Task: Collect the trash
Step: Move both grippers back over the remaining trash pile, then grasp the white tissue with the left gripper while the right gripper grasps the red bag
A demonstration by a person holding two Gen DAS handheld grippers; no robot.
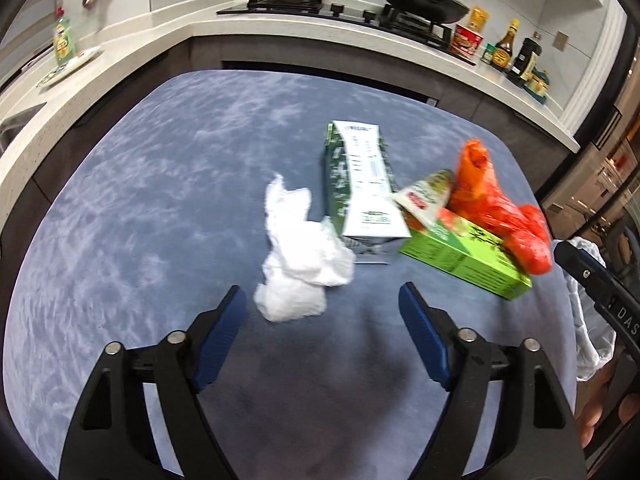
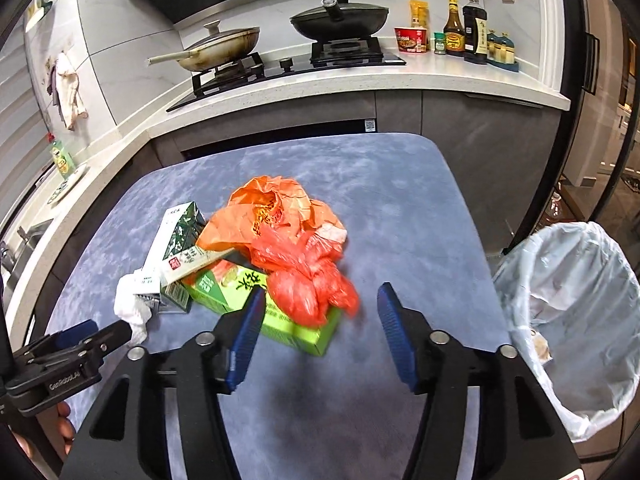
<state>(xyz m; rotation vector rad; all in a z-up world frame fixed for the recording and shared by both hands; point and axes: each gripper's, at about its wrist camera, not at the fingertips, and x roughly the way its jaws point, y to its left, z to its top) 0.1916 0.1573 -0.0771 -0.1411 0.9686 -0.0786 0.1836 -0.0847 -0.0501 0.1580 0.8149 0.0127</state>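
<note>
A pile of trash lies on the blue table (image 1: 140, 200): crumpled white tissue (image 1: 298, 256), a green-and-white carton (image 1: 362, 184) on its side, a bright green box (image 1: 468, 256) and a red-orange plastic bag (image 1: 496, 208). My left gripper (image 1: 322, 312) hovers open just short of the tissue, nothing between its blue pads. In the right wrist view my right gripper (image 2: 320, 308) stands open over the near end of the green box (image 2: 288, 320) and the red bag (image 2: 304, 264), without pressing on them. The left gripper (image 2: 76, 344) shows at that view's left edge beside the tissue (image 2: 132, 304).
A bin lined with a clear bag (image 2: 576, 320) stands off the table's right edge. Behind the table runs a kitchen counter (image 2: 360, 80) with a hob, two pans (image 2: 340, 20) and sauce bottles (image 2: 460, 32). A hand (image 2: 60, 424) holds the left gripper.
</note>
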